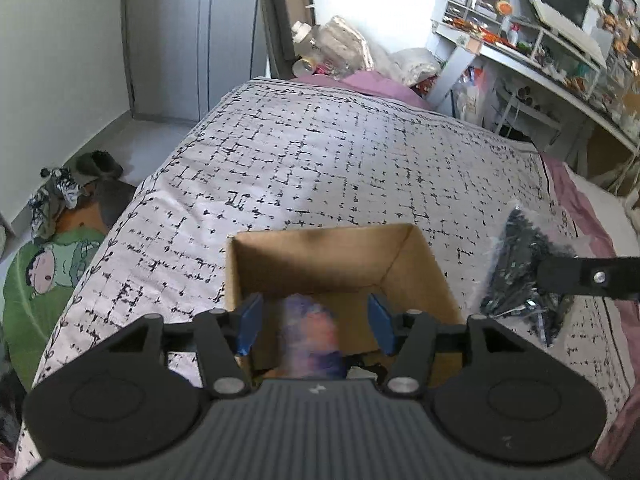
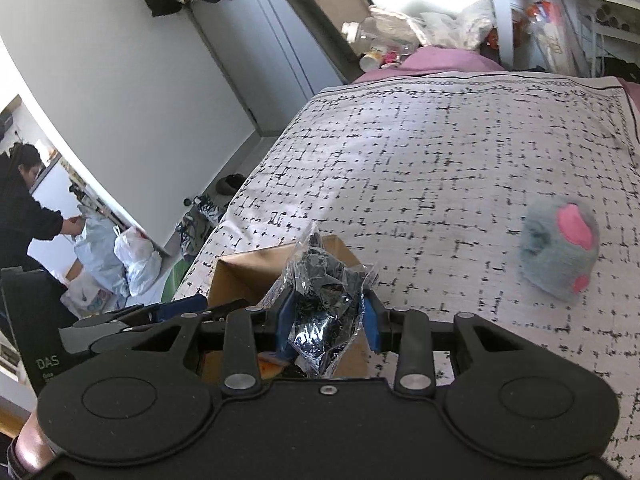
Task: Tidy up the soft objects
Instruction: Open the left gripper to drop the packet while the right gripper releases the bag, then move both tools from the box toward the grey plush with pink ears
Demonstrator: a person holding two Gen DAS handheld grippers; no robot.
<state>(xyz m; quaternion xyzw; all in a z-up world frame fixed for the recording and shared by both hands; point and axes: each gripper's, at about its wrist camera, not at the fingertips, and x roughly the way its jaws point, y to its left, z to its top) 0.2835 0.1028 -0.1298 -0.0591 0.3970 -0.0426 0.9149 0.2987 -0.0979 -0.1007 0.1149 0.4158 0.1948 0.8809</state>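
Bedspread sorting over the cardboard box (image 1: 416,264).
Left gripper (image 1: 316,322) parted, blurred purple toy (image 1: 310,332) loose between; right gripper (image 2: 326,320) clenched on a crinkly plastic bag (image 2: 324,292).

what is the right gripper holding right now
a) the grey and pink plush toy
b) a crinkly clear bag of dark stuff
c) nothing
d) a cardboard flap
b: in the right wrist view the right gripper has its blue fingers pressed on a crinkly clear bag of dark stuff, while the grey and pink plush toy lies apart on the bedspread.
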